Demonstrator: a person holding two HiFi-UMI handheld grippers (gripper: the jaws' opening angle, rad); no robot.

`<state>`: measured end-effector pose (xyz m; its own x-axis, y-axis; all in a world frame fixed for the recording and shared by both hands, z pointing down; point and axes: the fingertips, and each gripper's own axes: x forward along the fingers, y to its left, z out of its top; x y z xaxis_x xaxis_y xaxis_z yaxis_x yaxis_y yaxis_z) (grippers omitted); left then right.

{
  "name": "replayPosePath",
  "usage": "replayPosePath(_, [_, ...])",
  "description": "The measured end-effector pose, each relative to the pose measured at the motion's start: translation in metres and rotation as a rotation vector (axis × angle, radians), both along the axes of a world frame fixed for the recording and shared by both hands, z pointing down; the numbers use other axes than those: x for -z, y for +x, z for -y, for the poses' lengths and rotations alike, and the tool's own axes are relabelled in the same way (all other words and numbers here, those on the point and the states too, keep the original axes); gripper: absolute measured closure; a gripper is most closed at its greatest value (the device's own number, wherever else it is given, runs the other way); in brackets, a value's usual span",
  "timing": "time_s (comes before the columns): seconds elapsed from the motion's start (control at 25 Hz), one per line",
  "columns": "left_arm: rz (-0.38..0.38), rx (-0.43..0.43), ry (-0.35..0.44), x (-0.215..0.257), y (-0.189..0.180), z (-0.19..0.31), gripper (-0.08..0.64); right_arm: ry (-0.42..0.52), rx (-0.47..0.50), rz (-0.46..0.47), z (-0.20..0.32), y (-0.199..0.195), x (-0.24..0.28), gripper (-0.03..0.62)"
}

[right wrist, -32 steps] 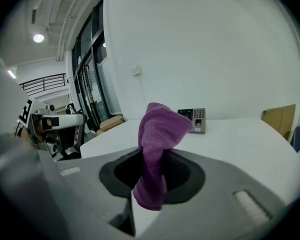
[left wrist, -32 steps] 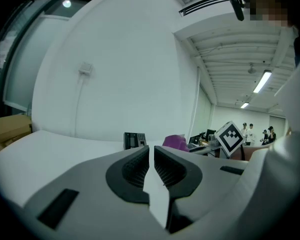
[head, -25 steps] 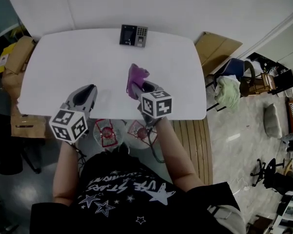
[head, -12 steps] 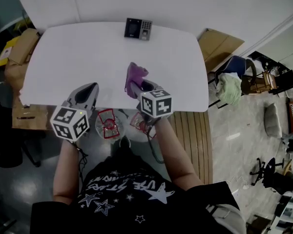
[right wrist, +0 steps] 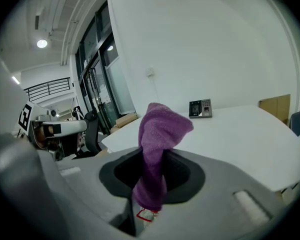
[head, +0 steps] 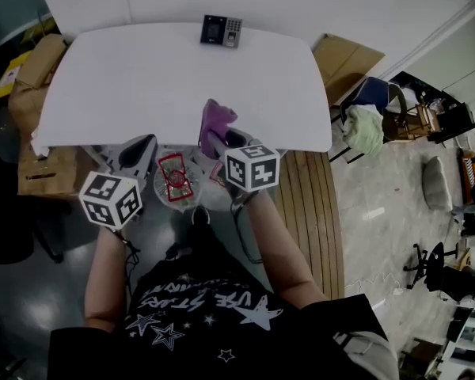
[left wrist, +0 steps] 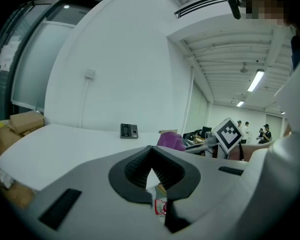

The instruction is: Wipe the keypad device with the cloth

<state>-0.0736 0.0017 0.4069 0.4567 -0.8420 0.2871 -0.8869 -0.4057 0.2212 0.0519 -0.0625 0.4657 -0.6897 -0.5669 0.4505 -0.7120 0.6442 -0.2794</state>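
**Two grippers, one cloth, one keypad device**

In the head view there is one white table (head: pixel 142 77), one keypad device (head: pixel 222 30), one purple cloth (head: pixel 216 121) and two grippers, each with one marker cube.

Cardboard boxes (head: pixel 39 66) stand at the table's 9 o'clock side.

The left gripper (head: pixel 145 142) hangs at the table's 7 o'clock edge, and its marker cube (head: pixel 109 200) shows black-and-white squares. In the left gripper view its jaws are closed tip to tip with nothing between them.

The keypad device sits alone at the table's 12 o'clock edge, well apart from both grippers. It shows a dark screen beside a grid of keys, and any print on it is too small to read.

The right gripper (head: pixel 226 139) is at the table's 6 o'clock edge. It is clenched on the cloth, whose bunched top stands up out of the jaws and points toward 12 o'clock. Its marker cube (head: pixel 252 167) lies toward 5 o'clock from the cloth.

The person's black shirt (head: pixel 206 307) has white stars and lettering that cannot be read with certainty.
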Motion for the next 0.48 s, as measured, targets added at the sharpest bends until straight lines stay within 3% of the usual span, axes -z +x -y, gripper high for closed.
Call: replayPosePath(0.48, [-0.007, 0.002, 0.002, 0.0, -0.002, -0.105, 0.554, 0.021, 0.021, -0.009, -0.113, -0.001, 0.013, 0.5])
